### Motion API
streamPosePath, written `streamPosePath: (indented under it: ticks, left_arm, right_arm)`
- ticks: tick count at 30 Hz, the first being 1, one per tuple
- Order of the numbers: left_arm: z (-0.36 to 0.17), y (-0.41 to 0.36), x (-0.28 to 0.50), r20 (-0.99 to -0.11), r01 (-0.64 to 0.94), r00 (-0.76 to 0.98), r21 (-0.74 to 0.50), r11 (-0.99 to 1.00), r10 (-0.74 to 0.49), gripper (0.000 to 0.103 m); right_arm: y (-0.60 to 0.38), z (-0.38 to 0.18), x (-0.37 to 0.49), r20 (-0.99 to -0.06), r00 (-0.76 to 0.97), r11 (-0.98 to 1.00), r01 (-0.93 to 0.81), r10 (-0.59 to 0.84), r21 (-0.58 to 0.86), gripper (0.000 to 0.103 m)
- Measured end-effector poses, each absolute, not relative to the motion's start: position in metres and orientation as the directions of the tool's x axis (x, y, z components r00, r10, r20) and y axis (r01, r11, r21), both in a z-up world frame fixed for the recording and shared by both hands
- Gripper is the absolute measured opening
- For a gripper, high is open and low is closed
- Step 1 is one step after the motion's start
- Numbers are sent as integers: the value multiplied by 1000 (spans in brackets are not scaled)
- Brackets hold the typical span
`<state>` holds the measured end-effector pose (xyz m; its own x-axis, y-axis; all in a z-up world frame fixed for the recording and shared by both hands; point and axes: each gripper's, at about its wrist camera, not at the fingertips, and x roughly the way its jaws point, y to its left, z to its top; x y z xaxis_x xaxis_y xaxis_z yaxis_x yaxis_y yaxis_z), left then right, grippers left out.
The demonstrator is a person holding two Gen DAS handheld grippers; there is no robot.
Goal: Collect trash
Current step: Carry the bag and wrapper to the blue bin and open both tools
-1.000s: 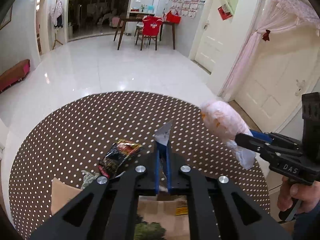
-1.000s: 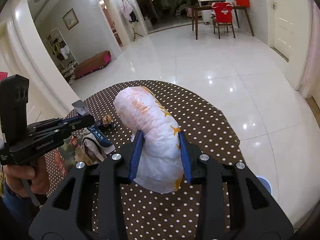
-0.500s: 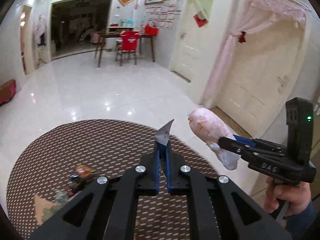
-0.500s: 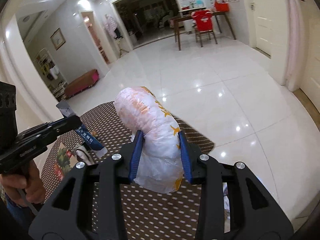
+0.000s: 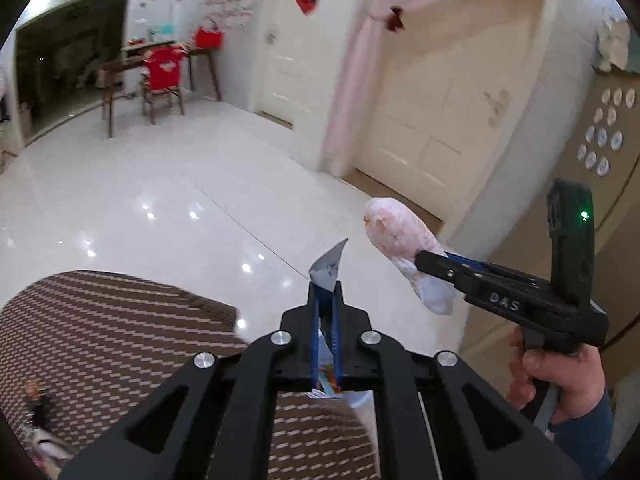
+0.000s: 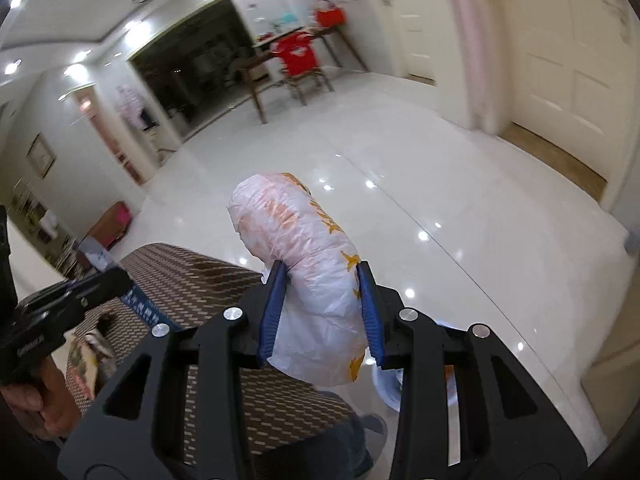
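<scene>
Bright ceiling lights glare off the floor [image 5: 168, 208]; motion-blurred, fisheye-warped edges.

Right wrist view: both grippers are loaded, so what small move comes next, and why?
Probably carry on toward the white-and-blue container glimpsed on the floor under the right gripper. It is shut on the plastic bag, the left gripper on a wrapper, both beyond the table.
</scene>
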<state>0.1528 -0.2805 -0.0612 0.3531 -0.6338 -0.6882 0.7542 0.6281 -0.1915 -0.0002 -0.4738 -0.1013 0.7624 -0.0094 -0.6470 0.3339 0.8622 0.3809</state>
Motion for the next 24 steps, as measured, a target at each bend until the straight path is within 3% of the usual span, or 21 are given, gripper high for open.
streamPosePath:
  ticks: [17, 18, 19, 20, 21, 22, 24]
  left_arm:
    - [-172, -397, 159, -860, 780, 134, -215, 588, -492, 7]
    - [-176, -402, 163, -870, 779, 122, -214, 589, -477, 13]
    - [-180, -406, 164, -879, 778, 119, -207, 593, -463, 44]
    - [-183, -407, 168, -883, 773, 122, -202, 602, -453, 66]
    - [-184, -405, 171, -879, 755, 155, -190, 628, -452, 86]
    - [-185, -407, 170, -872, 745, 179, -183, 642, -456, 87]
    - [-185, -402, 175, -869, 732, 192, -183, 657, -457, 87]
  right_arm:
    - [-539, -183, -9, -755, 656, 753, 491, 12, 439, 39]
    - [-541, -187, -6, -757, 653, 746, 496, 16, 444, 42]
    - [-546, -195, -8, -756, 654, 736, 501, 25, 456, 50]
    - [-549, -201, -8, -753, 656, 722, 502, 41, 477, 58]
    - [-553, -208, -8, -754, 654, 705, 511, 53, 493, 72]
    - [-556, -213, -9, -760, 648, 694, 522, 56, 496, 79]
    - [-560, -222, -10, -775, 629, 683, 539, 63, 493, 81]
